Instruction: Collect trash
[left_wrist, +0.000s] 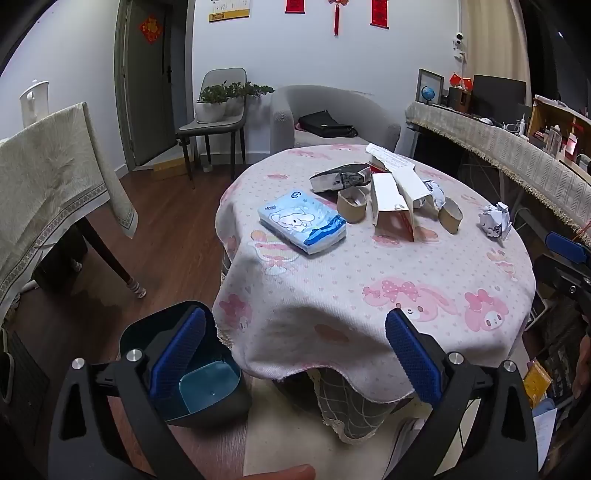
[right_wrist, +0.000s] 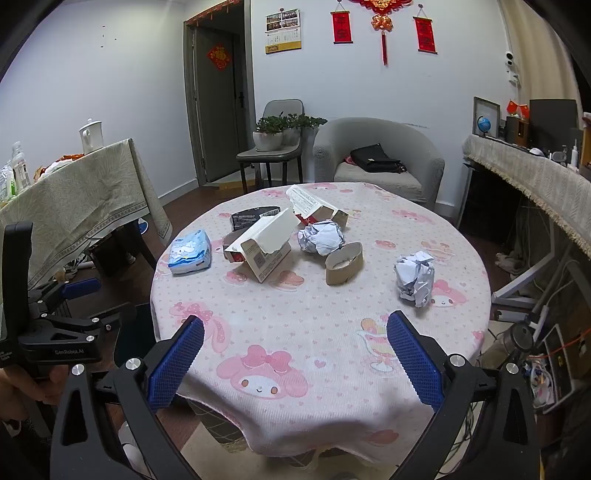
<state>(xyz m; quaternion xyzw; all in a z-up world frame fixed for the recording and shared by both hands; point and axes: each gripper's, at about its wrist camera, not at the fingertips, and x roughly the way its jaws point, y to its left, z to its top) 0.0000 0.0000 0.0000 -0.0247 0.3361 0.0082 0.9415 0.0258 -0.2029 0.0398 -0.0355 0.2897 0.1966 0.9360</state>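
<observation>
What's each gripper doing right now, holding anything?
Left gripper: open, fingers empty.
Right gripper: open, fingers empty.

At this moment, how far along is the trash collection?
Nothing looks done: the bin on the floor looks empty. Nothing is in hand: the left hand-held gripper and right hand-held gripper are open. Left on the table: crumpled paper balls, cardboard rolls and torn boxes.
</observation>
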